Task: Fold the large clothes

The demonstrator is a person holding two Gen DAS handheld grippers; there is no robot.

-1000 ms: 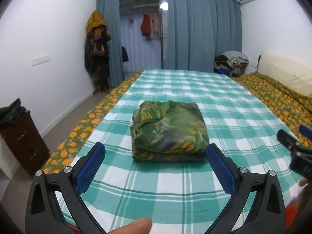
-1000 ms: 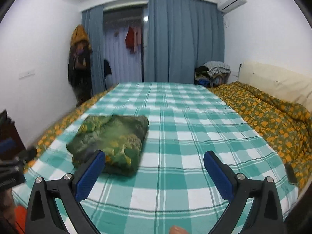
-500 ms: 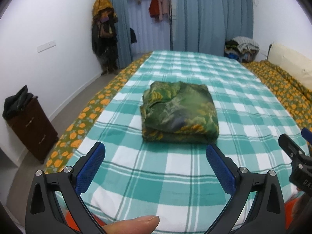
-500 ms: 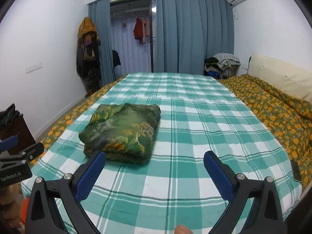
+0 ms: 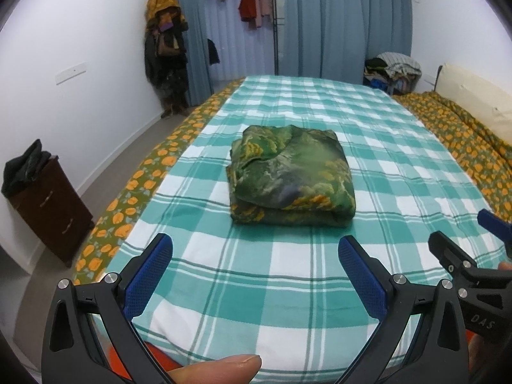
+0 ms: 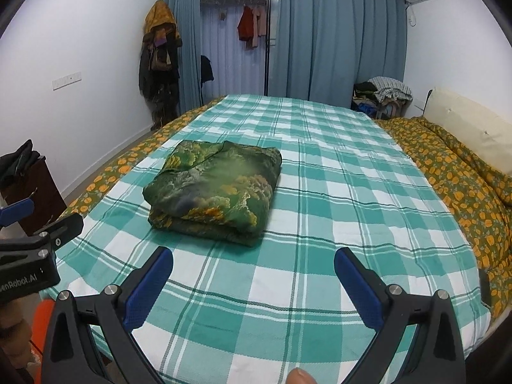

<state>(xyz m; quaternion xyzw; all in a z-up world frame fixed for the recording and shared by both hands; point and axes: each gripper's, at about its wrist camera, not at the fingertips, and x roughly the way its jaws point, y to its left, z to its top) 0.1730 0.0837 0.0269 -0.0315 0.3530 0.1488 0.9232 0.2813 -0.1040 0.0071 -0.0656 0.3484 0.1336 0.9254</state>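
Both tongs, left tongs [image 5: 255,252] and right tongs [image 6: 253,264], hang spread and empty; the green garment [image 5: 289,176] lies fully folded on the bed [image 5: 400,147], apparently finished.

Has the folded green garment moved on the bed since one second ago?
No. The folded green garment lies on the same squares of the checked sheet, near its left edge; only the cameras have shifted.

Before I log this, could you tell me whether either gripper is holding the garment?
No, the garment lies folded on the bed, clear of both open grippers.
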